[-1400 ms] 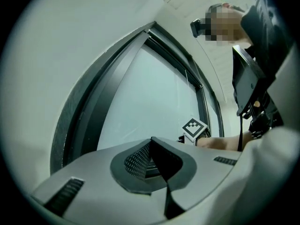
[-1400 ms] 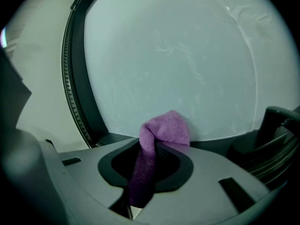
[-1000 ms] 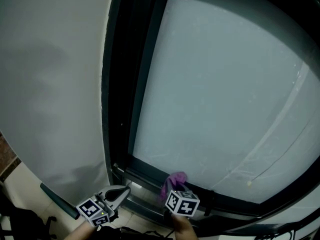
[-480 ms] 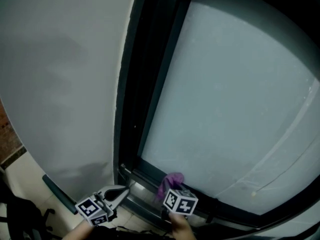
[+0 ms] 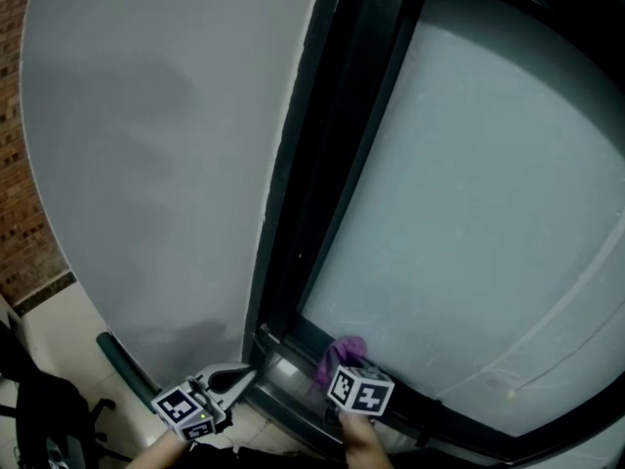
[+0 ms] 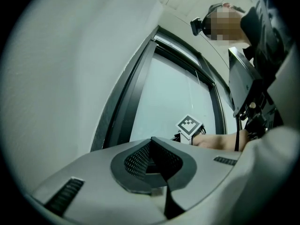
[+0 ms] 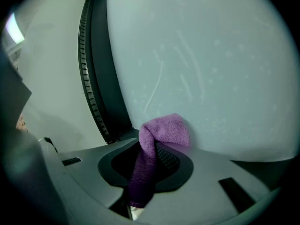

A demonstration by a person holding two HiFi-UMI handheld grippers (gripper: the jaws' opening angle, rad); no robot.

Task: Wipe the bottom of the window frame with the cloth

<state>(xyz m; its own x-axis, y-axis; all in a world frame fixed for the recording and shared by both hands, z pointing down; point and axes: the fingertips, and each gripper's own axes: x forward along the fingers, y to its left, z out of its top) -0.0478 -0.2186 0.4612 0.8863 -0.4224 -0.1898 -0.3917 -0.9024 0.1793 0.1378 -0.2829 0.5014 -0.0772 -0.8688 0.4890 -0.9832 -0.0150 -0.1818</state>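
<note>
A purple cloth (image 5: 339,357) is pressed against the frosted glass (image 5: 469,213), just above the dark bottom rail of the window frame (image 5: 293,355). My right gripper (image 5: 348,374) is shut on it. In the right gripper view the cloth (image 7: 161,134) bunches up at the jaw tips, and a strip runs back between the pads of the right gripper (image 7: 149,162). My left gripper (image 5: 242,372) is lower left of the frame's bottom corner, shut and holding nothing. From the left gripper (image 6: 151,159) view, the right gripper's marker cube (image 6: 189,125) and a hand (image 6: 215,140) show ahead.
A grey wall (image 5: 156,184) lies left of the dark upright frame member (image 5: 322,154), with brick (image 5: 18,193) at the far left. A dark bar (image 5: 122,358) slants below the wall, and dark gear (image 5: 39,413) fills the lower left corner.
The head view has swung left, bringing more wall and brick into view. The right gripper and cloth now sit somewhat nearer the frame's lower left corner. The left gripper has hardly moved.
</note>
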